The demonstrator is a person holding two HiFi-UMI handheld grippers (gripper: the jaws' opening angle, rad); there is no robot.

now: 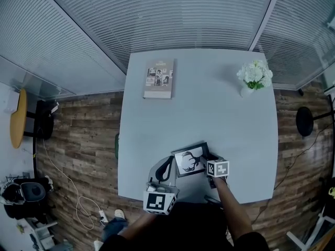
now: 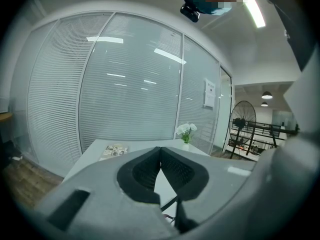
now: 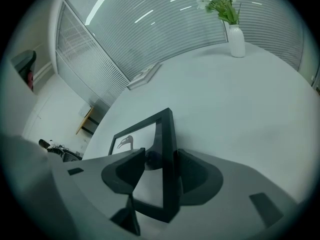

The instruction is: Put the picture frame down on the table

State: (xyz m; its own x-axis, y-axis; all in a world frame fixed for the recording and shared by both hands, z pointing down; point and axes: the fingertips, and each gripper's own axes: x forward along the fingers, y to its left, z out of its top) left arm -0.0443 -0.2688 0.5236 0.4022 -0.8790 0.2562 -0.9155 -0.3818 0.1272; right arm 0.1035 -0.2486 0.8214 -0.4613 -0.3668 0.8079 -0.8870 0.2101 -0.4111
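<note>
1. This is an office meeting room. Glass partition walls lined with slatted blinds run behind the desk's far edge and past its far corners.
2. A wood-plank floor surrounds the single pale grey desk.
3. A book lies near the far left corner, and a vase of white flowers stands near the far right corner.
4. There is a ceiling strip light, a paper notice on the glass, and a pedestal fan beyond.

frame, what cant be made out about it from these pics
1. Frame resting on the table or held just above it: head view looks steeply down, so no gap can be read.
2. Part of its front: right gripper view, hidden behind the right claw shut on it.
3. Its back: no view shows it.
4. Its picture: head view, too small beyond a dark antlered shape.
</note>
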